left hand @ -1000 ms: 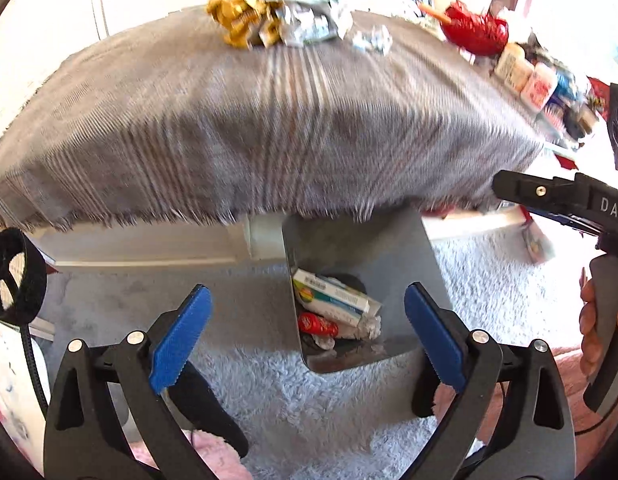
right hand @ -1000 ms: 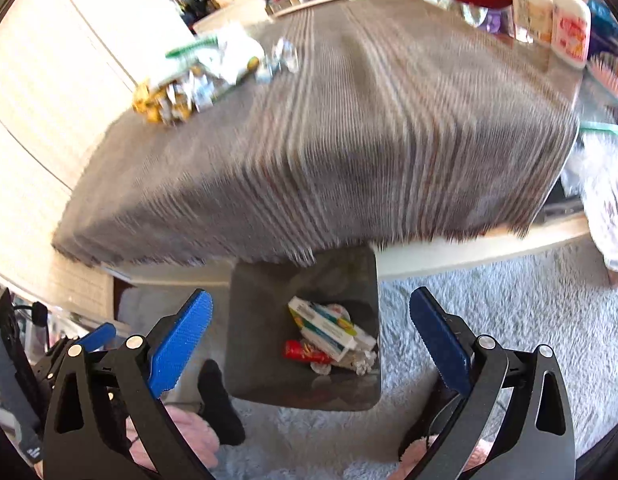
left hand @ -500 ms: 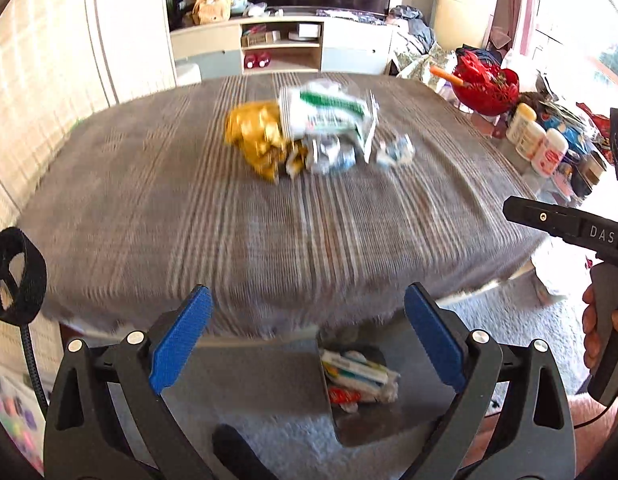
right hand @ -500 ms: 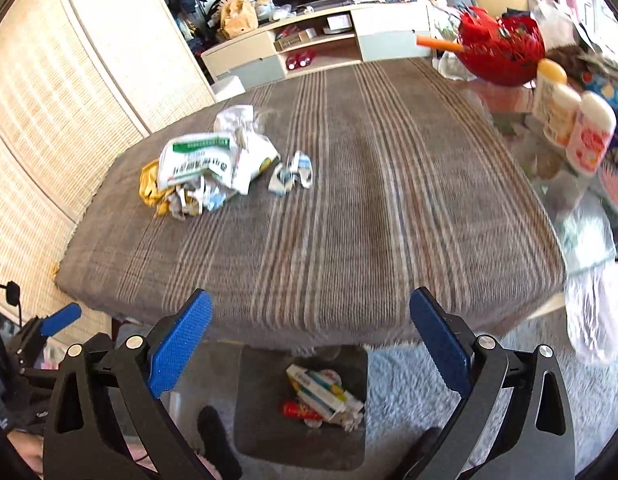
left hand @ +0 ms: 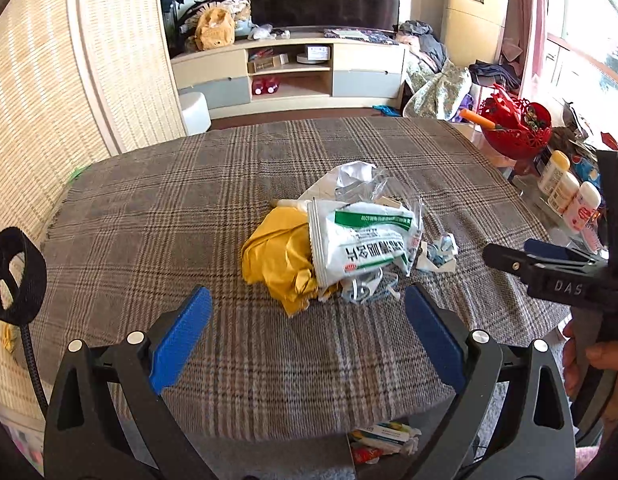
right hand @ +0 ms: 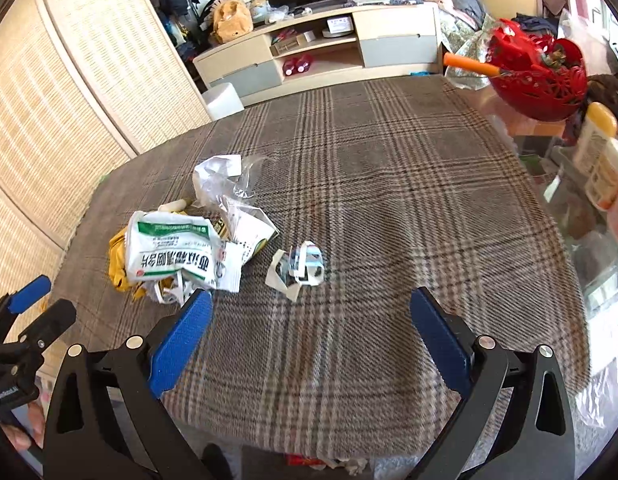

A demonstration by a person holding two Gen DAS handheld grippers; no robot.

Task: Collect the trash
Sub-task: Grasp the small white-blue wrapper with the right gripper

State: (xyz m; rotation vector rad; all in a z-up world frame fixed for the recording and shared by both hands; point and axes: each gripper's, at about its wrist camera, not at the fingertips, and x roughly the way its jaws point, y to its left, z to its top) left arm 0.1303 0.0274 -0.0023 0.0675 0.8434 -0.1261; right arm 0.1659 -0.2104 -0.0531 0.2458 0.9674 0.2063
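Left gripper (left hand: 307,312): jaws spread wide, blue pads (left hand: 180,338) far apart, nothing held or touched. Hovering above the near part of the plaid cloth (left hand: 149,216), tilted down toward the table top. Trash pile (left hand: 333,248) just beyond the fingertips and roughly centred between them: a yellow wrapper (left hand: 277,260) on the left, a white packet (left hand: 361,240) with a green stripe lying over it, clear plastic (left hand: 357,180) behind. Small crumpled scrap (left hand: 439,252) just right of the pile, apart from it, ahead of the right pad.

Right gripper (right hand: 309,320): jaws likewise spread wide, empty, touching nothing. Held above the cloth's near half, angled downward. Same scrap (right hand: 299,268) just ahead, between the fingertips, a little left of centre. Pile off to the left, its near edge close by the left pad (right hand: 181,340); contact there hard to judge, probably none.

Below the table's near edge, a bin (left hand: 385,440) with discarded packets inside, only partly in view. A hand (left hand: 593,364) gripping the right gripper's handle at the right edge of the left view. Red basket (right hand: 537,72) and bottles (right hand: 601,160) off the cloth at the far right.
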